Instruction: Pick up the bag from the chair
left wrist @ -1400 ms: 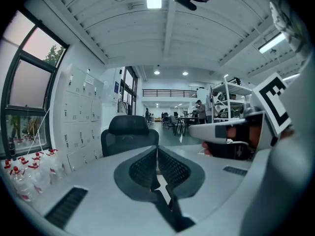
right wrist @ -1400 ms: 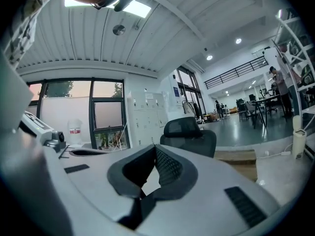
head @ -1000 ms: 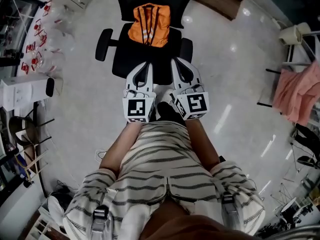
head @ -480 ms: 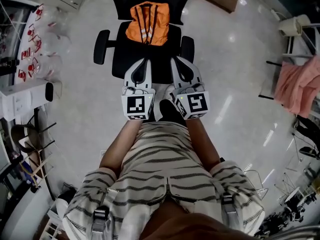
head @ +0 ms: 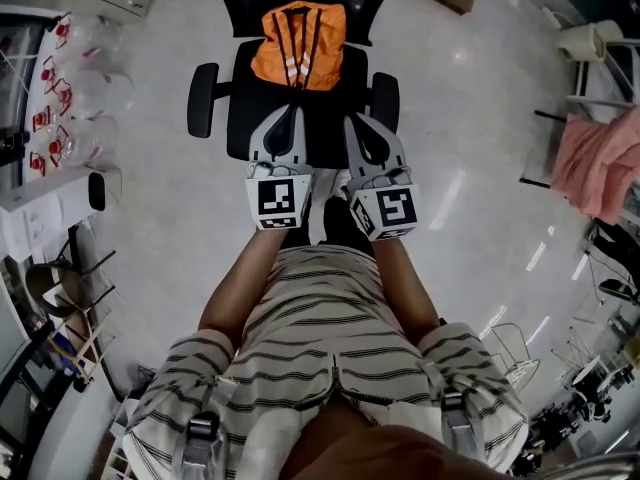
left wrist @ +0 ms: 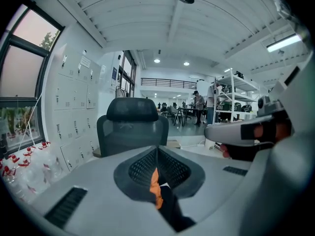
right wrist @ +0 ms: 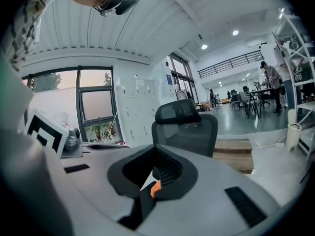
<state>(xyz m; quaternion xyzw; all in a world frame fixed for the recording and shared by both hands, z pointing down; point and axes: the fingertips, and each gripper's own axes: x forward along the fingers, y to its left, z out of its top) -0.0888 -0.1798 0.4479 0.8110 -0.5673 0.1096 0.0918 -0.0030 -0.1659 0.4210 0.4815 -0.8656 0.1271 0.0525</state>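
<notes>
- Holding the left tool [head: 289, 120] and the right tool [head: 358, 120] side by side, jaws pressed together and empty, low over the near edge of the chair [head: 326, 133] seat.
- Aiming both at the orange bag [head: 299, 46] lying just ahead against the backrest, probably lining up a two-sided grab.
- Needing both jaws spread before any grip.

Glossy pale floor [head: 470, 148], windows [right wrist: 96, 109] probably dusk-lit.
</notes>
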